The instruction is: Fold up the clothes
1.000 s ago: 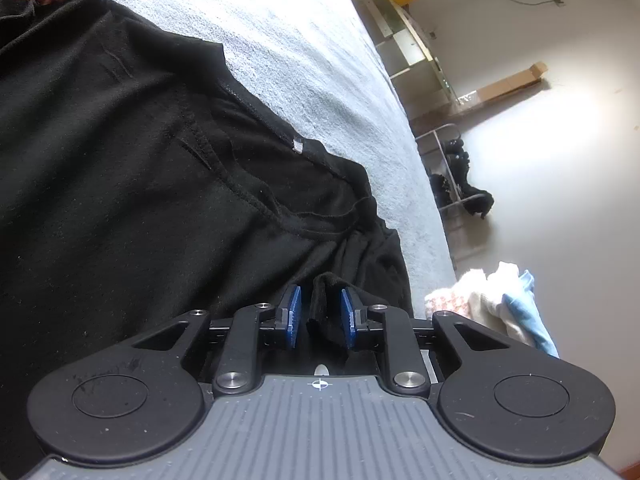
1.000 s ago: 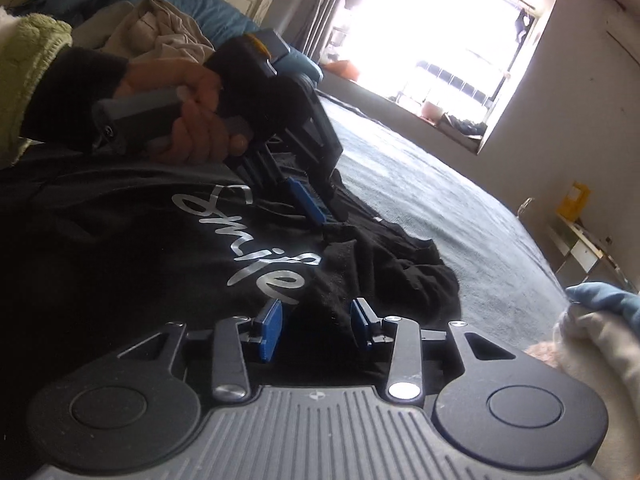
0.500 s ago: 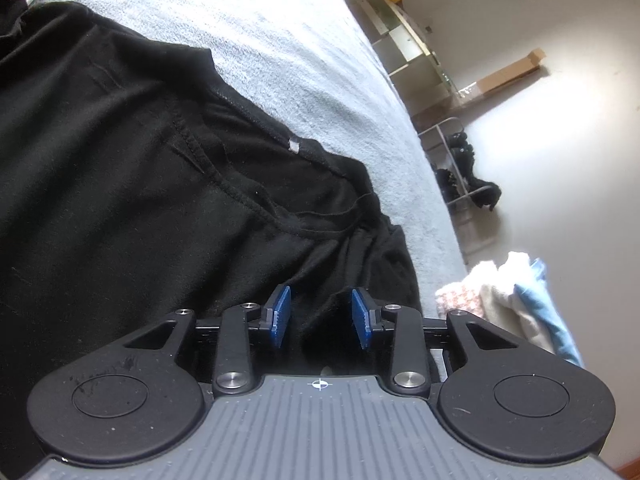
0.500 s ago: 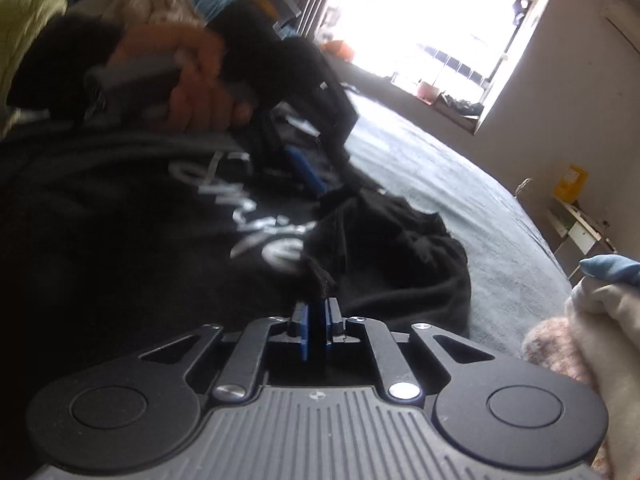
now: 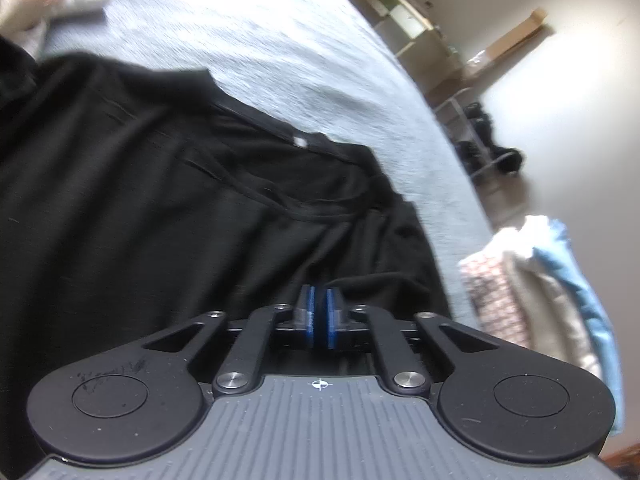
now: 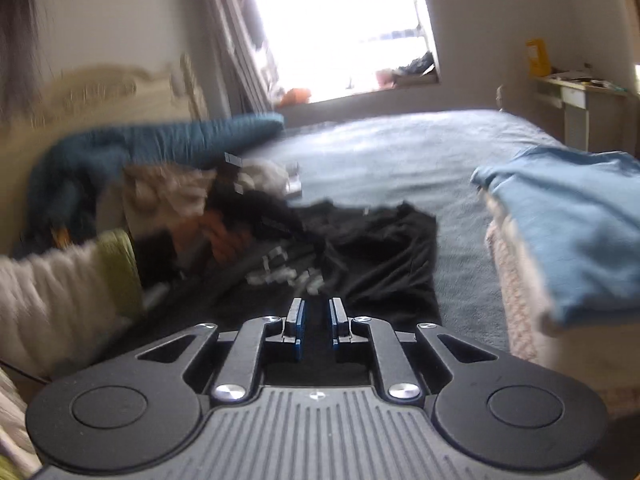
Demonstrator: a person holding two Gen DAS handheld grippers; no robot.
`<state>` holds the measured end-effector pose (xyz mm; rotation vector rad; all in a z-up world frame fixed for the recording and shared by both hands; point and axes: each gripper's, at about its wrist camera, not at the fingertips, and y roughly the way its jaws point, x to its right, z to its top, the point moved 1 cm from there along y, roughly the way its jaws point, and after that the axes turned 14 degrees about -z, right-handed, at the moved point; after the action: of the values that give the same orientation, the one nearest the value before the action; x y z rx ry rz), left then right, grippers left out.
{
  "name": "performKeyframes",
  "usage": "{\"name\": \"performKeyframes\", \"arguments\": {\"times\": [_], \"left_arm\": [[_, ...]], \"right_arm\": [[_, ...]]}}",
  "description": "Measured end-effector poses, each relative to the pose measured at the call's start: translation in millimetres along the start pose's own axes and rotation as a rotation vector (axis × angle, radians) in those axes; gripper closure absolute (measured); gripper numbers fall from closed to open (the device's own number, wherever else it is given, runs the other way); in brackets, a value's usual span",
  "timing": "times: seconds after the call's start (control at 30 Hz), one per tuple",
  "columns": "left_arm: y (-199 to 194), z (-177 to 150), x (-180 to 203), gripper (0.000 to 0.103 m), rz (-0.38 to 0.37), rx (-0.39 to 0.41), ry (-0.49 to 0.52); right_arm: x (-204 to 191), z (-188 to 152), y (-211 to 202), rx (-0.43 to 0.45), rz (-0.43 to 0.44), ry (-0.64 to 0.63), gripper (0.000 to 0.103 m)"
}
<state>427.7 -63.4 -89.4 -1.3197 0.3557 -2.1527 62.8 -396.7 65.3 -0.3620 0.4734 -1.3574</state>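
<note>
Nearest the left wrist camera, the left gripper (image 5: 319, 316) has its blue pads drawn almost together and closing, with a thin ridge of black cloth rising just ahead of them; whether a pinch of that cloth sits between the pads cannot be told from this view. Beyond it, the black T-shirt (image 5: 168, 208) lies spread across the grey bedspread (image 5: 304, 64), its neckline seam and a small white label showing toward the far edge, one side bunched into loose folds. From the right wrist view, the right gripper (image 6: 317, 322) hangs above the bed with its jaws slightly apart and opening, nothing between them. Ahead of it the same shirt (image 6: 384, 256) appears crumpled, pale lettering creased near the middle, and a person's hand (image 6: 224, 236) in a white and green sleeve works at its left side, heavily blurred. A stack of folded laundry (image 6: 568, 220) topped by a blue piece stands to the right, just beside the shirt; a heap of unfolded clothes (image 6: 168, 192) lies further off by the headboard. Assessment: the shirt is light, limp knit fabric that will sag and drag rather than hold a line, and is not fragile. Firm hold is best taken at a seamed edge, shoulder or hem corner, one gripper to each.
</note>
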Motion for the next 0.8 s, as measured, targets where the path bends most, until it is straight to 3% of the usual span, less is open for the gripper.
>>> {"name": "performKeyframes", "arguments": {"times": [0.13,0.3,0.4,0.53,0.8], "left_arm": [[-15,-1,9,0.074,0.067,0.061,0.039],[0,2,38,0.066,0.062,0.052,0.131],[32,7,60,0.057,0.041,-0.001,0.205],[71,19,78,0.055,0.025,-0.049,0.252],[118,29,81,0.055,0.072,-0.152,0.299]], "right_arm": [[-12,-3,11,0.032,-0.135,-0.079,0.084],[-50,-34,107,0.093,-0.422,-0.415,0.084],[-63,-47,156,0.13,-0.499,-0.585,0.075],[-70,-61,192,0.117,-0.51,-0.706,0.072],[-79,-82,203,0.137,-0.538,-0.87,0.069]]}}
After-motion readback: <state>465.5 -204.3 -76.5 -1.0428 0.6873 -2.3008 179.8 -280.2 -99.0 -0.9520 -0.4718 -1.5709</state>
